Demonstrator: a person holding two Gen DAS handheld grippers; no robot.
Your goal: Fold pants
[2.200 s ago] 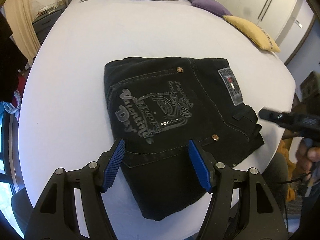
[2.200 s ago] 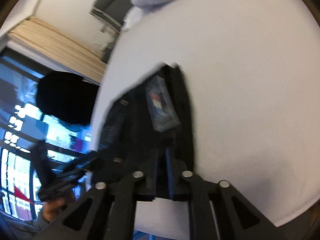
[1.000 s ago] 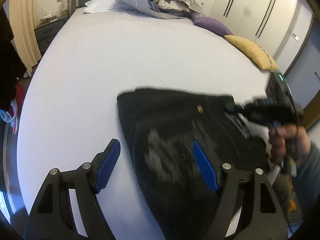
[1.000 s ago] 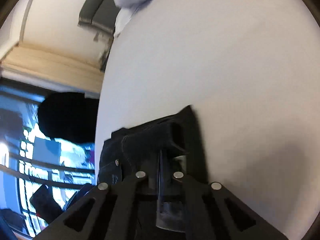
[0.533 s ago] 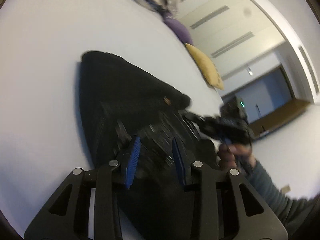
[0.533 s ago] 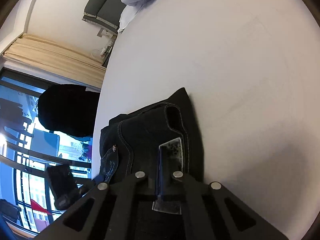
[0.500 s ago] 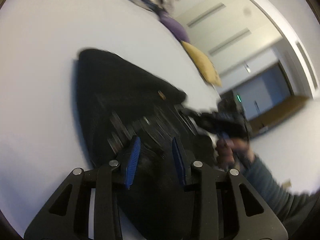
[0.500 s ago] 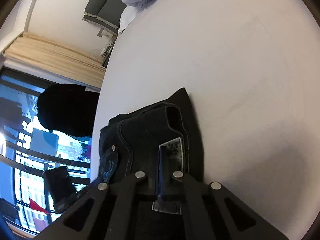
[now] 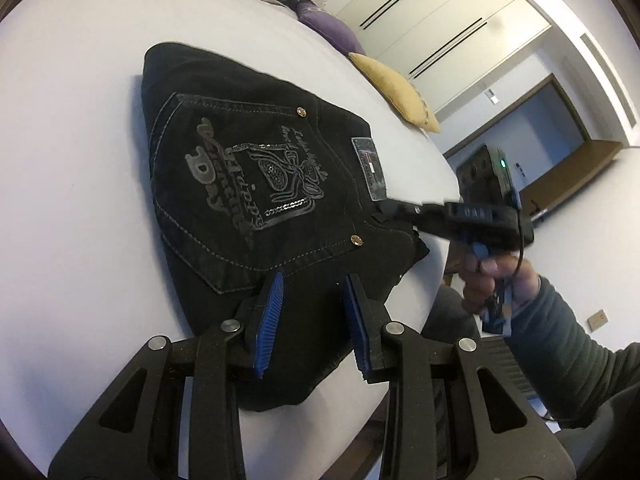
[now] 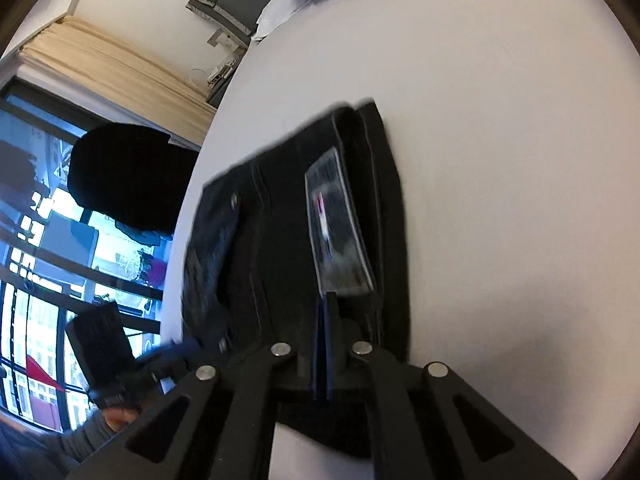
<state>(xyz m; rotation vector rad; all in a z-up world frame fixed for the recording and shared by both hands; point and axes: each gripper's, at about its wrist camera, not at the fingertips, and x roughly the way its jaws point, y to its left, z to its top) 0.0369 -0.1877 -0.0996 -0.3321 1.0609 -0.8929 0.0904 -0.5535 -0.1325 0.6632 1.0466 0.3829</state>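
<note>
White bedsheet [image 9: 72, 168] carries my folded black jeans [image 9: 256, 184]. Left tongs [image 9: 314, 312] sit narrowly parted above their near edge; right tongs [image 10: 326, 320] are closed, seemingly empty, at the waistband.

white bed [image 9: 72, 160], wardrobe [image 9: 432, 28], curtained window [image 10: 48, 264]

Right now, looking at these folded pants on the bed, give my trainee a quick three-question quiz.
1. True or false: the black pants lie folded on the white bed, printed back pocket facing up.
2. Which claw has its fingers closed together at the waistband, beside the grey label? A) left claw B) right claw
3. Fill in: the cushion nearest the pants, at the bed's far edge, is ____ in colour.

Key: 1 true. 2 B, the right claw; the left claw shows a gap between its blue pads over the near edge. 3 yellow.
</note>
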